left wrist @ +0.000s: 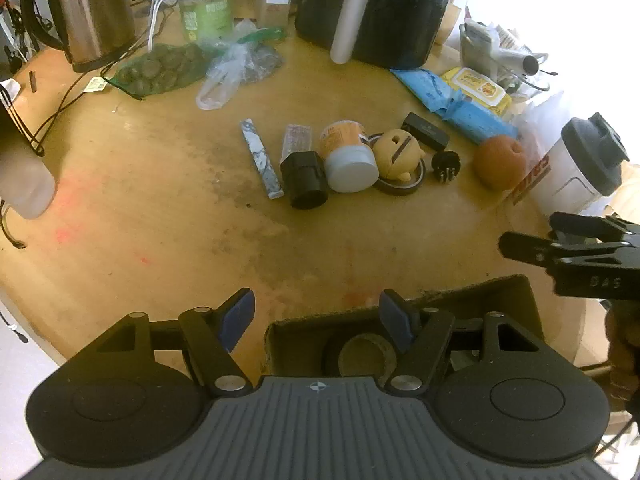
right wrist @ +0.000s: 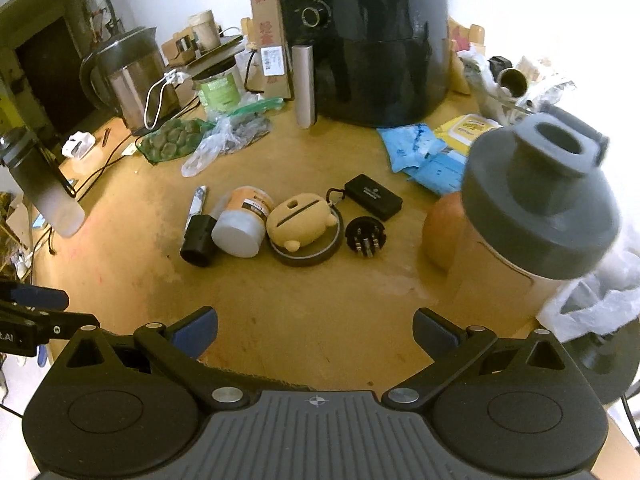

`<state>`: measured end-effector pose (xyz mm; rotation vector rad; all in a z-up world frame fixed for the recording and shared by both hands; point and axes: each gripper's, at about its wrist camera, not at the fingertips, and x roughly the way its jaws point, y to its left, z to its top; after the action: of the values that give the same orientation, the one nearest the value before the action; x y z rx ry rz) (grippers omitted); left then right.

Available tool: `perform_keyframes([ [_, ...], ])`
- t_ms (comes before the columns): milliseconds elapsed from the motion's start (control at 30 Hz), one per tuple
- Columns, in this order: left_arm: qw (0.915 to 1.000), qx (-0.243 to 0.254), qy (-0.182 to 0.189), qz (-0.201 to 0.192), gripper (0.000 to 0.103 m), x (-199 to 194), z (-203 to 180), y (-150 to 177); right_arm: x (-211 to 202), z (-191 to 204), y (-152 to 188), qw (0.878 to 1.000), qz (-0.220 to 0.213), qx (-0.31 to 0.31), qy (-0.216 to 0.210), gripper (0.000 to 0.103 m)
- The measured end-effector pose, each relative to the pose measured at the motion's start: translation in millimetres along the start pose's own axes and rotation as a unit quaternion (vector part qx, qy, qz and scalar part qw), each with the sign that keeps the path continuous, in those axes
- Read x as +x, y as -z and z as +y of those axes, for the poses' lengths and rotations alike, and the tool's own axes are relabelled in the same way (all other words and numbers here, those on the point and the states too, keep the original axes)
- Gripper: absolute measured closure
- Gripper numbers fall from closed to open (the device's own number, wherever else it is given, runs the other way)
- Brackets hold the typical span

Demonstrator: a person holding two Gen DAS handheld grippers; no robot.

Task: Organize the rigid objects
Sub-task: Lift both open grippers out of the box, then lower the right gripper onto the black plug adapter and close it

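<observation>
- Right, both claws are over the near edge of the round wooden table (left wrist: 140,184), and neither carries anything.
- Left gripper (left wrist: 316,316): blue pads apart, nothing between them. It hangs above a dark felt box (left wrist: 516,292) at the near edge, which already holds a roll of tape (left wrist: 366,354).
- Right gripper (right wrist: 316,332): pads spread wide, empty too, hovering over bare wood.
- The loose things lie in a row mid-table: a marbled stick (left wrist: 261,158), a black-capped bottle (left wrist: 302,172) on its side, an orange tub with a white lid (left wrist: 348,156) touching it, a tan earbud case (left wrist: 400,152) resting on a tape ring (left wrist: 416,184), a black round plug (left wrist: 447,166), and a black flat case (left wrist: 425,131) behind.
- An orange (left wrist: 500,162) and a white shaker with a grey lid (right wrist: 536,208) stand toward the right edge.
- My read: between picks, one item boxed and the row still waiting.
- Next call: reach out to the row, straddle one piece, probably the plug or the earbud case nearest the right claw, close on it, and bring it to the box.
- Watch the tub; lying on its side, it may roll.
</observation>
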<state>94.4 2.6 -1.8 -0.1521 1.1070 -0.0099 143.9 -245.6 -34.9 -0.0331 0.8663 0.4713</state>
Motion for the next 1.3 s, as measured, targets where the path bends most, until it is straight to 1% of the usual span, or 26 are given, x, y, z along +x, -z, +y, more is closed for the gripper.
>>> perform_keyframes([
  [100, 1.0000, -0.003, 0.003, -0.001, 0.035, 1.0, 4.2, -4.0, 7.2, 6.3, -4.5, 1.000, 0.000, -0.011, 0.000, 0.002],
  [233, 1.0000, -0.007, 0.005, -0.003, 0.035, 1.1, 8.3, -7.8, 18.6, 16.5, -13.6, 1.000, 0.002, -0.029, 0.003, 0.009],
  [367, 0.9999, -0.009, 0.007, 0.000, 0.035, 2.3, 12.2, -8.0, 29.3, 24.8, -19.3, 0.999, 0.000, -0.050, 0.012, 0.010],
  [400, 0.9999, -0.009, 0.007, 0.001, 0.035, 2.9, 13.4, -7.3, 32.8, 26.1, -20.2, 0.998, 0.001, -0.055, 0.016, 0.011],
  [467, 0.9999, -0.010, 0.010, 0.005, 0.035, 3.7, 16.0, -5.3, 39.4, 27.2, -21.8, 0.998, 0.004, -0.063, 0.023, 0.018],
  [600, 0.9996, -0.014, 0.020, 0.012, 0.035, 5.9, 19.6, 2.4, 53.6, 27.7, -25.5, 0.996, 0.010, -0.079, 0.046, 0.022],
  [733, 0.9994, -0.014, 0.026, 0.018, 0.035, 6.4, 22.5, 10.8, 64.6, 26.4, -28.1, 0.993, 0.014, -0.093, 0.065, 0.029],
  [900, 0.9991, -0.022, 0.031, 0.021, 0.035, 4.7, 27.9, 18.0, 77.1, 28.9, -31.7, 0.988, 0.012, -0.122, 0.090, 0.031],
  [1067, 0.9988, -0.031, 0.029, 0.025, 0.035, 5.7, 35.7, 22.2, 93.7, 28.7, -36.0, 0.983, 0.019, -0.143, 0.112, 0.036],
  [1300, 0.9984, -0.042, 0.027, 0.027, 0.035, 5.6, 47.0, 24.2, 115.2, 21.3, -41.5, 0.981, 0.029, -0.142, 0.130, 0.043],
])
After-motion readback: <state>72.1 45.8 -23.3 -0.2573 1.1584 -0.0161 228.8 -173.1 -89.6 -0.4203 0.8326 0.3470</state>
